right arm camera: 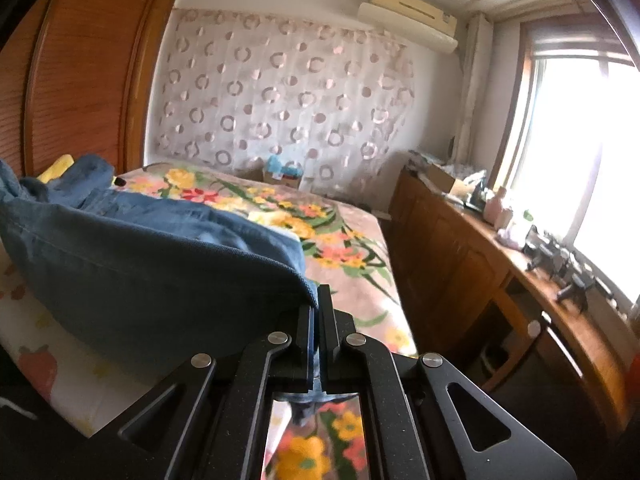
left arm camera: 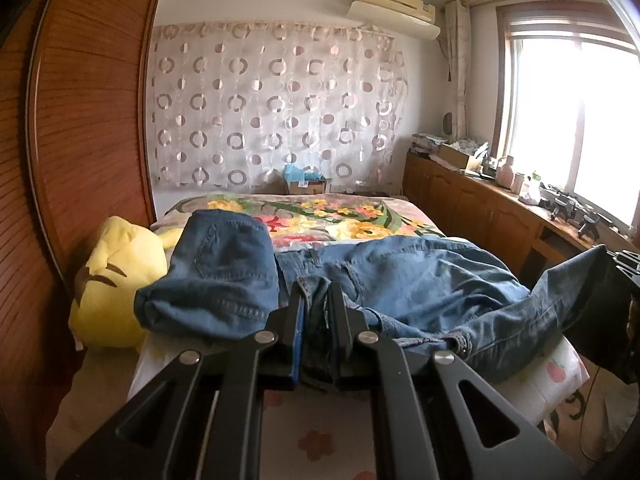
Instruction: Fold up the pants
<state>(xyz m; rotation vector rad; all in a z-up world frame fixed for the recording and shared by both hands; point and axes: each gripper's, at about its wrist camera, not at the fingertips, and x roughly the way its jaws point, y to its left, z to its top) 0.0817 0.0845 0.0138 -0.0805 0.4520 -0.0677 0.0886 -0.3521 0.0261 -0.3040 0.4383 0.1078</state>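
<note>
On the bed [left arm camera: 400, 216], across its near half: one pair of blue denim pants [left arm camera: 420, 280], partly folded, lying crosswise over a floral blanket of yellow, red and green blooms [left arm camera: 340, 216] and a pale sheet printed with small fruit [left arm camera: 556, 372]. One section is doubled over into a thick pad at the left of the left wrist view, its hem stitching showing; the rest spreads rightward in loose wrinkles.

Left black two-finger gripper [left arm camera: 316, 292]: jaws drawn narrow, pinching a bunched fold of the denim near its seam; cloth fills the gap between the fingers.

Right black two-finger gripper [right arm camera: 318, 300]: jaws fully closed on a hemmed edge of the same pants [right arm camera: 152, 264]; from this grip the cloth rises off the sheet and hangs in a taut, rounded sweep toward the left. In the left wrist view this lifted end stretches up to the right edge of the frame.

Yellow plush toy with dark stitched lines [left arm camera: 116, 280]: at the bed's left side, touching the doubled denim, against a brown slatted wooden wardrobe [left arm camera: 88, 120].

Sheer curtain with ring pattern [left arm camera: 276, 108]: covers the far wall. White wall air conditioner [left arm camera: 396, 8]: above it, to the right.

Long wooden cabinet [left arm camera: 480, 212]: runs under the bright window [left arm camera: 580, 120], its top crowded with small bottles and boxes, too small to identify.
</note>
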